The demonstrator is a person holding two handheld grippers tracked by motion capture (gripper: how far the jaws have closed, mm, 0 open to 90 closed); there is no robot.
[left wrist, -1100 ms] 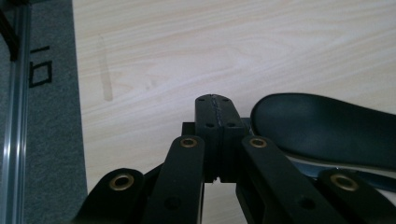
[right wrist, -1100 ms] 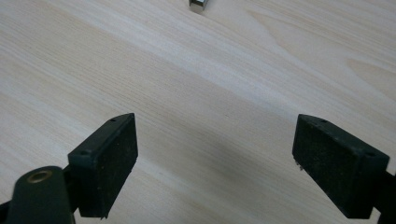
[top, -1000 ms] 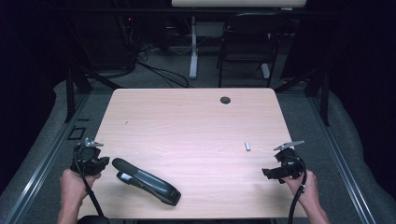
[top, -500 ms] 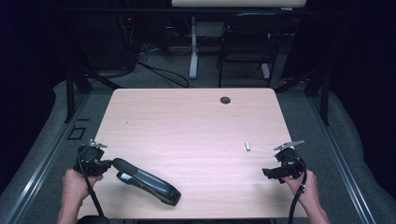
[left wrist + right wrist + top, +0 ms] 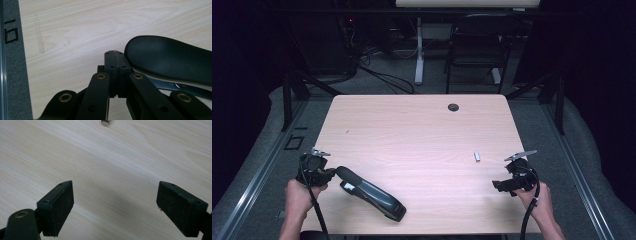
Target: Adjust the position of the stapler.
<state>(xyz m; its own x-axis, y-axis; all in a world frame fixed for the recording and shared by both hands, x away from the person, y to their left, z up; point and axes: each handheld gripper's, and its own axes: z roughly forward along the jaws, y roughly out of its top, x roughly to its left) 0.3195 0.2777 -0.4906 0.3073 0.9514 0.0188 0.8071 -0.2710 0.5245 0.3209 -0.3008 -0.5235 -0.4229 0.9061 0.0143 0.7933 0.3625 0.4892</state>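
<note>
A large black plastic stapler lies flat on the pale wood-grain table, at its near left, with its long body running from the left toward the near middle. The left gripper sits just beside the stapler's rounded left end, held in the person's left hand at the near left edge; in the left gripper view its two black jaws are pressed flat together with nothing between them, and the stapler's domed end lies close on their right. The right gripper rests at the near right, well apart from the stapler, its jaws spread wide over bare wood and holding nothing. A small silver metal piece lies on the table just beyond it.
</note>
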